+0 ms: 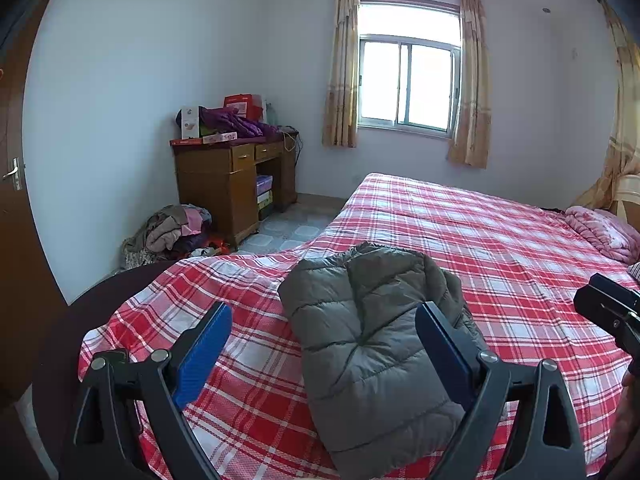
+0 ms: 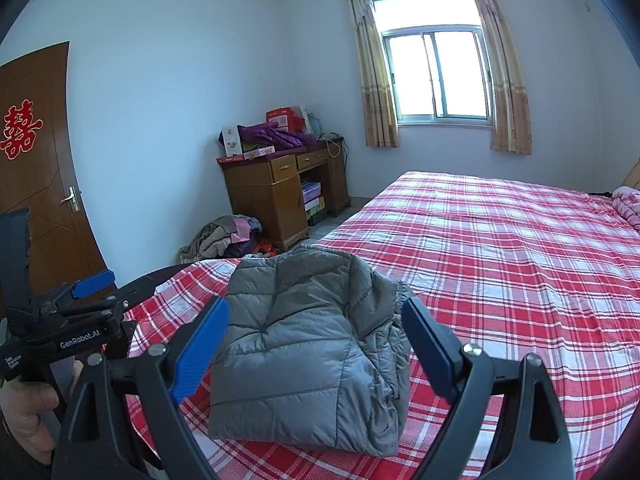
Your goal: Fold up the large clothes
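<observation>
The gray puffy jacket (image 2: 304, 344) is lying folded in a soft, square bundle near the corner of the bed (image 2: 500, 264), on a red and white checked sheet. The left gripper (image 1: 324, 344) is hanging over it with its blue fingers wide apart, holding nothing. The right gripper (image 2: 316, 344) is doing the same. Lots of flat sheet is stretching out beyond the jacket. A wooden desk (image 2: 276, 192) is holding boxes under its top.

- Grey quilted puffer jacket (image 2: 304, 344)
- Red-and-white plaid bedsheet (image 2: 500, 264)
- Blue gripper finger pads (image 1: 204, 352)
- Brown wooden door (image 2: 36, 184) bearing a red emblem (image 2: 19, 130)
- Beige floral curtains (image 1: 470, 80)
</observation>
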`<state>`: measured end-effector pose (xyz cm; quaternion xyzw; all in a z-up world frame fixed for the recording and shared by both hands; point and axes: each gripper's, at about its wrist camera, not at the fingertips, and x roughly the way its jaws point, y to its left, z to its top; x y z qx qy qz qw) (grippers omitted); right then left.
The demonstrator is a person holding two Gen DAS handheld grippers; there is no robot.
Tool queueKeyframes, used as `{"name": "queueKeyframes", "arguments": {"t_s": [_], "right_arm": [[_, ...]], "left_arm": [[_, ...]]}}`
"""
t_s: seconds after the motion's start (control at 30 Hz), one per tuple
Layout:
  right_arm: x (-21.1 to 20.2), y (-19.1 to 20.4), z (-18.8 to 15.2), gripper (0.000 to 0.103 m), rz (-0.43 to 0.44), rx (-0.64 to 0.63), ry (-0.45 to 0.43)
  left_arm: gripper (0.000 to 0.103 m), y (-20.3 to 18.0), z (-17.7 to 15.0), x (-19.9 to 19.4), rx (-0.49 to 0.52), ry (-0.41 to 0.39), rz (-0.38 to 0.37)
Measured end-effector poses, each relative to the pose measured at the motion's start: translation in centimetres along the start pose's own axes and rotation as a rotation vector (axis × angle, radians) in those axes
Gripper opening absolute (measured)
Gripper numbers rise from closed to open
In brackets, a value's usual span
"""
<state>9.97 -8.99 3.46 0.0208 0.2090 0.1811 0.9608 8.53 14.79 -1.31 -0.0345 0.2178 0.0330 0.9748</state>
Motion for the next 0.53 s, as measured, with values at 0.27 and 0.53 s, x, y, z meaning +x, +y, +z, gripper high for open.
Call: {"name": "queueKeyframes", "arguments": {"t_s": [0.27,0.53], "right_arm": [[0.04,-0.10,-0.13,0.090,0.002,-0.009,0.009],[0.19,-0.45,-0.52,0.091,0.004,-0.004,0.017]], "left_arm": [[0.093,-0.03,-0.29,0.37,0.021,-0.003,0.034],[0.093,-0.70,-0.58,0.49,0.051,-0.010,0.038]]}}
